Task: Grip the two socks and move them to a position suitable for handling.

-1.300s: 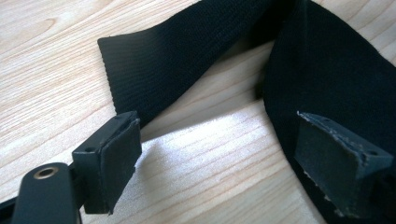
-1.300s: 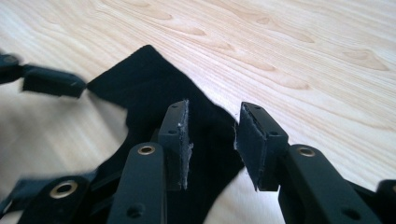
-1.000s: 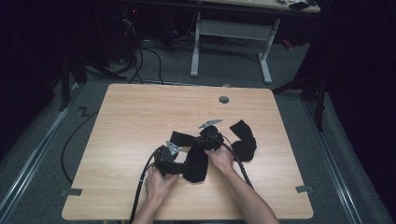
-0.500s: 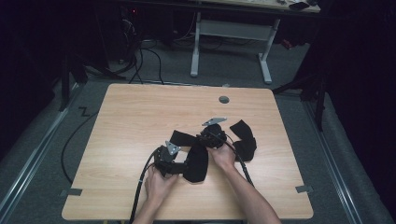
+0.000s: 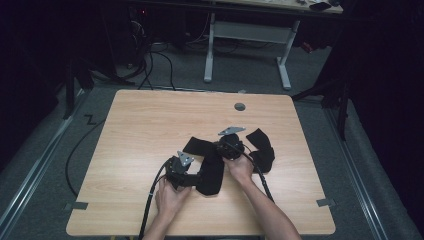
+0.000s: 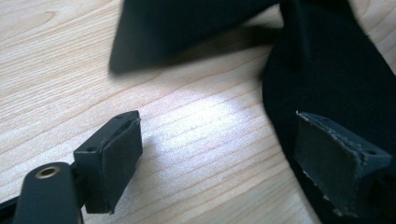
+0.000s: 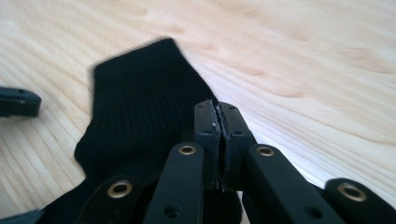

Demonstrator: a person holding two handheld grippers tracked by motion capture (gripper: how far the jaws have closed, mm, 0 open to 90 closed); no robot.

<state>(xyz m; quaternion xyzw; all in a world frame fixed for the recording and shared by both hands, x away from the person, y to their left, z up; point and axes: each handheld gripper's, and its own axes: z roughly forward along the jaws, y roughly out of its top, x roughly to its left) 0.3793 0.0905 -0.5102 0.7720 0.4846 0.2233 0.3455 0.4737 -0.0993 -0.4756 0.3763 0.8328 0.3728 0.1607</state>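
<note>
High view: 2 black socks on table, near sock between both grippers. Left gripper: jaws wide, empty. Right gripper has just clamped shut, whether on fabric is unclear; risk: sock edge slips out.

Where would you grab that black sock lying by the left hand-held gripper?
Probably at the black sock's long side edge, coming in low from the bare wood beside it. It lies flat, so one pad likely has to slide under that edge.

The socks are plain black with a fine ribbed knit. The table is pale wood grain. The gripper pads are black.
</note>
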